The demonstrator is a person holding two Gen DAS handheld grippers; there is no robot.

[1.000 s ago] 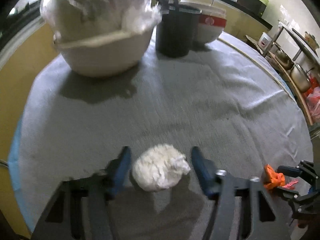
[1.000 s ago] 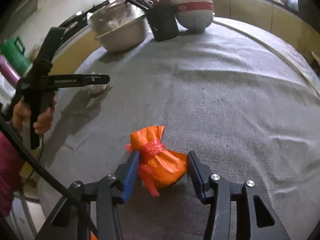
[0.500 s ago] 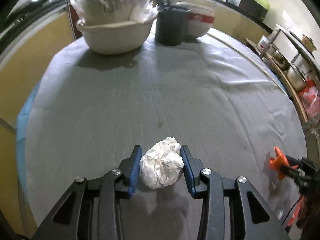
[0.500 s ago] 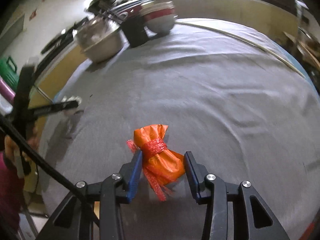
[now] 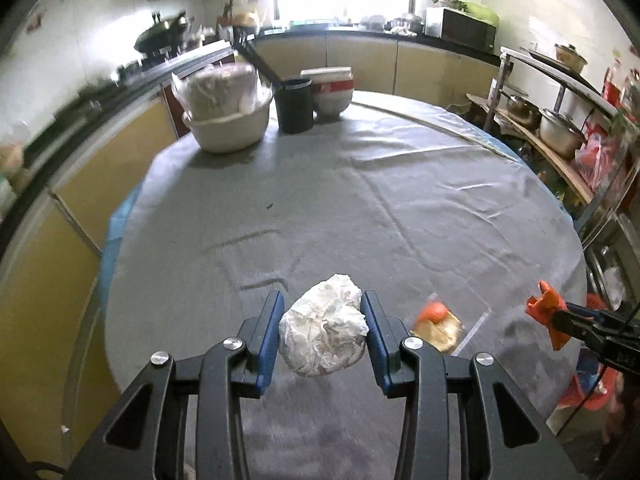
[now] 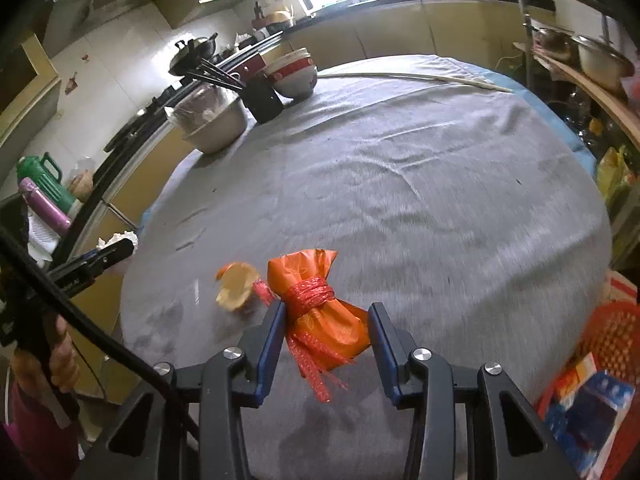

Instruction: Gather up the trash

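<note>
Both claws have risen off the grey-clothed surface (image 5: pixel 400 184) since a second ago, each closing in on its load as it went, so far more of the kitchen now shows beyond the cream bowl (image 5: pixel 228 128), the black cup (image 5: pixel 295 106) and the red-banded bowl (image 5: pixel 330 92) at the far edge. At the near right edge stands a red basket (image 6: pixel 608 336). Clenched in the left claw (image 5: pixel 322 334) is a crumpled white paper wad (image 5: pixel 324 330), creased and roughly ball-shaped, pressed by both blue pads and held above the cloth. Gripped in the right claw (image 6: pixel 326 334) is an orange plastic bundle (image 6: pixel 320 312), its neck bound with red netting that trails below. Smallest, a blurred tan and orange scrap (image 6: pixel 236 286) is just left of it.
</note>
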